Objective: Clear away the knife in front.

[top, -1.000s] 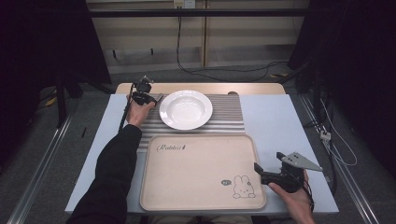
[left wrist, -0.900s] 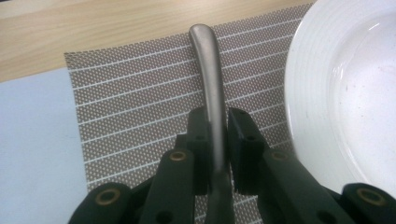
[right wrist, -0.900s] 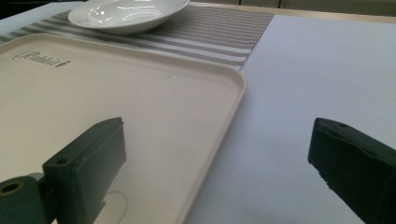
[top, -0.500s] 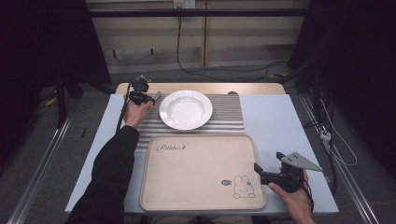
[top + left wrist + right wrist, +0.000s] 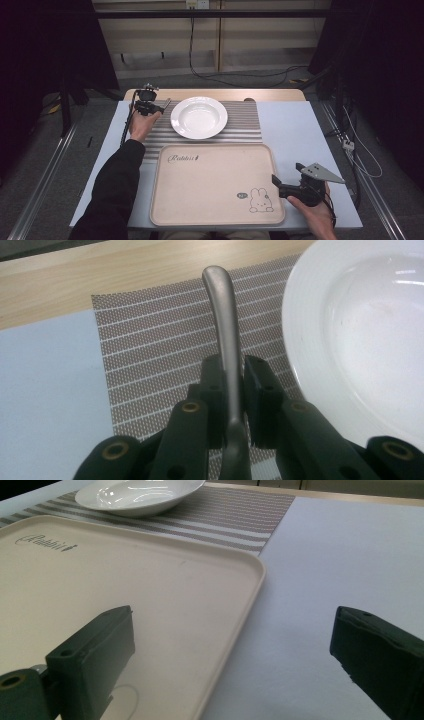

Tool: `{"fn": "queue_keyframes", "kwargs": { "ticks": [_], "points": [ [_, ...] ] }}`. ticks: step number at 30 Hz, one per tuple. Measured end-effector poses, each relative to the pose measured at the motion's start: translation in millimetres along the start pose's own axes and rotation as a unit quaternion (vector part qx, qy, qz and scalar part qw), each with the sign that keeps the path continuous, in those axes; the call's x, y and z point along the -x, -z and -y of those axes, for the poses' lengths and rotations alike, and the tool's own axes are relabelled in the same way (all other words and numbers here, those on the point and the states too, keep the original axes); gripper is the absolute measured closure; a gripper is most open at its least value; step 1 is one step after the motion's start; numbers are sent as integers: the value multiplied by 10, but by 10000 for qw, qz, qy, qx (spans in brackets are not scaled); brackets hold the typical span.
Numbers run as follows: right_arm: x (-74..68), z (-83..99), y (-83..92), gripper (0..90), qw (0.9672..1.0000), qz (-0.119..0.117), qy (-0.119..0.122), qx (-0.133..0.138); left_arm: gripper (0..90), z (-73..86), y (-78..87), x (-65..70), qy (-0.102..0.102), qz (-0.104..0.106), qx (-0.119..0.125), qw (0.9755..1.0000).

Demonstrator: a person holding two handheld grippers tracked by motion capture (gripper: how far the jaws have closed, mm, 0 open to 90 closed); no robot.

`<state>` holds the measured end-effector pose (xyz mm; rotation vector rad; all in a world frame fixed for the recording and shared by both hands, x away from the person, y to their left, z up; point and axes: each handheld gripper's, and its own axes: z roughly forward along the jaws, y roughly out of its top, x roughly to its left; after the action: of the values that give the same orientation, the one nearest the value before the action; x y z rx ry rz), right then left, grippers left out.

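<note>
High view: left hand-held gripper [image 5: 161, 105] keeps holding metal handle [image 5: 223, 335], unmoved.

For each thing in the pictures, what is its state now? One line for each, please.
Left gripper: shut on the metal handle.
Right gripper: open, holding nothing, at the tray's right edge.
Plate: empty, on the striped mat.
Tray: empty, flat on the table.

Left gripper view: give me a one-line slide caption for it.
Left claw shut on a metal utensil handle above the striped placemat, beside the white plate.
</note>
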<state>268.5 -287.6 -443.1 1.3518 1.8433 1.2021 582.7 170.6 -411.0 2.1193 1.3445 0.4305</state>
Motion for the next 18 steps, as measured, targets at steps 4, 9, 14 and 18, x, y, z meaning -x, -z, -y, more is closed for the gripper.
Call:
{"fn": "queue_keyframes", "kwargs": {
  "ticks": [4,9,14,18],
  "points": [
    [-4,-3,-2,42,10000,-7,22,3,799,32,62,32,2,1,84,10000],
    [-8,-1,5,42,10000,-2,14,9,799,63,161,72,39,24,154,9999],
    [-11,-1,10,43,10000,-17,2,6,799,104,262,122,0,51,197,9998],
    [-17,-4,6,43,10000,-25,33,2,799,132,358,165,-70,117,256,9996]
  ]
}}
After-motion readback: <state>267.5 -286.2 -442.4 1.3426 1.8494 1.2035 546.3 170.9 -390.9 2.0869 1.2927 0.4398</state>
